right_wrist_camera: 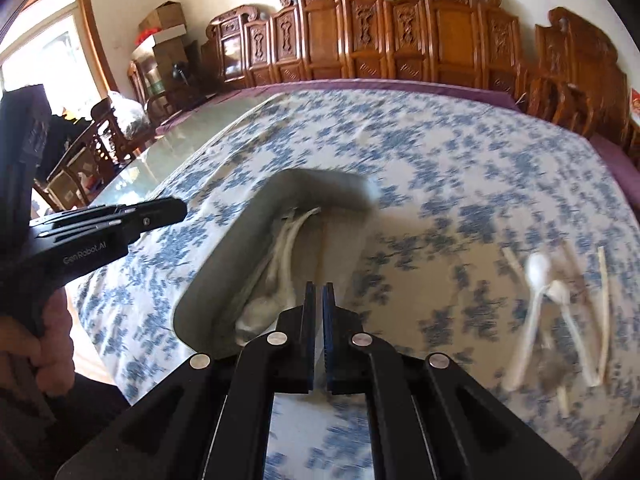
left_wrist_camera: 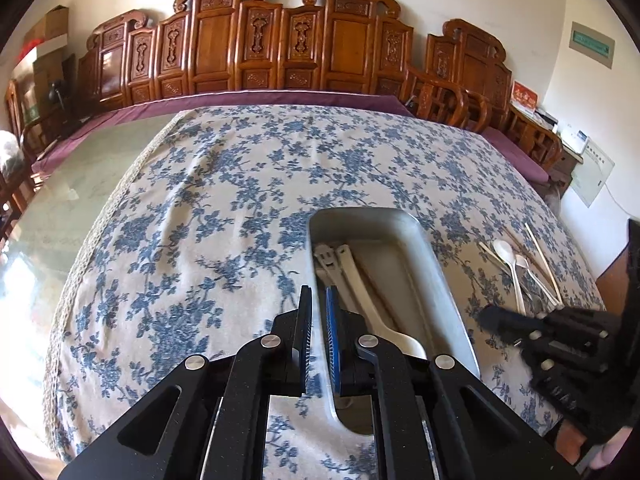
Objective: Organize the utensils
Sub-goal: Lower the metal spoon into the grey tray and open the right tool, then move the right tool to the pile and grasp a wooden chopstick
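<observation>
A metal tray point(left_wrist_camera: 440, 272) point(right_wrist_camera: 224, 256) lies on the floral tablecloth and holds white plastic utensils point(left_wrist_camera: 360, 280) point(right_wrist_camera: 276, 264). Loose white spoons point(left_wrist_camera: 510, 264) point(right_wrist_camera: 538, 280) and chopsticks point(left_wrist_camera: 546, 264) point(right_wrist_camera: 604, 304) lie on the cloth right of the tray. My left gripper point(left_wrist_camera: 319, 296) is nearly shut and empty, over the tray's left rim. My right gripper point(right_wrist_camera: 319, 290) is nearly shut and empty, above the tray's near right edge. The right gripper also shows in the left wrist view point(left_wrist_camera: 492, 316), close to the loose spoons. The right view is motion-blurred.
The blue floral cloth point(left_wrist_camera: 240, 200) covers most of a glass-topped table point(left_wrist_camera: 80, 184). Carved wooden chairs point(left_wrist_camera: 280, 40) line the far side. Cardboard boxes point(right_wrist_camera: 164, 28) stand in the back left corner.
</observation>
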Demonstrator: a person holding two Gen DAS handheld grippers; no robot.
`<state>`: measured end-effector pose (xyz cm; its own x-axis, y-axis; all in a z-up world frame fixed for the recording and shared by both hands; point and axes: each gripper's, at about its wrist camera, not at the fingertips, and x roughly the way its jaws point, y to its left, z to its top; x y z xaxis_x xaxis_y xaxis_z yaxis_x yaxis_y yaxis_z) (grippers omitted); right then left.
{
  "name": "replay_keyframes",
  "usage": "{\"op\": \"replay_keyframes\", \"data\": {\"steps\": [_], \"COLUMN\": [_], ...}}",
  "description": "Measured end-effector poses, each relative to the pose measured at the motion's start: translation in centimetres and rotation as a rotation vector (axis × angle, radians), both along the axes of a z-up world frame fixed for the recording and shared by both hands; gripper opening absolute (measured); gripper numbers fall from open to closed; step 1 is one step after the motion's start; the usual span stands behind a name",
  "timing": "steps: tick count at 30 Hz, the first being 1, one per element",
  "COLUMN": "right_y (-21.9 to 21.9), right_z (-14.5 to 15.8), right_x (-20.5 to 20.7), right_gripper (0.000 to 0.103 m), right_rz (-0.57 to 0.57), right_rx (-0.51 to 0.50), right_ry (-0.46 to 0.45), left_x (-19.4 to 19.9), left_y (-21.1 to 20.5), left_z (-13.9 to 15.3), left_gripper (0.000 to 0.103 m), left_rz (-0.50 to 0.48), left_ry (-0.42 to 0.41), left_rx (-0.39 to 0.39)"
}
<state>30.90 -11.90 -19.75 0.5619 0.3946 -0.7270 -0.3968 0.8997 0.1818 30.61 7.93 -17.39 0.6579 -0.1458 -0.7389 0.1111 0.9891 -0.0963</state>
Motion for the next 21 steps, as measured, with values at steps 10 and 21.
{"op": "replay_keyframes", "data": {"steps": [10,21], "right_y": [-10.5,-23.3], "right_z": [-0.2,-3.2], "right_x": [0.7,3.0], "right_gripper": [0.004,0.024], "right_rz": [-0.147,-0.33], "right_rx": [-0.06,-0.168], "right_ry": [-0.033,0.019], "left_x": [0.5,0.3], "left_y": [-5.2,-13.0], "left_z": [-0.2,-1.3], "left_gripper": [0.032,0.05], "left_rz": [-0.078,-0.194], "left_ry": [0.0,-0.002], "left_rx": [0.005,0.017]}}
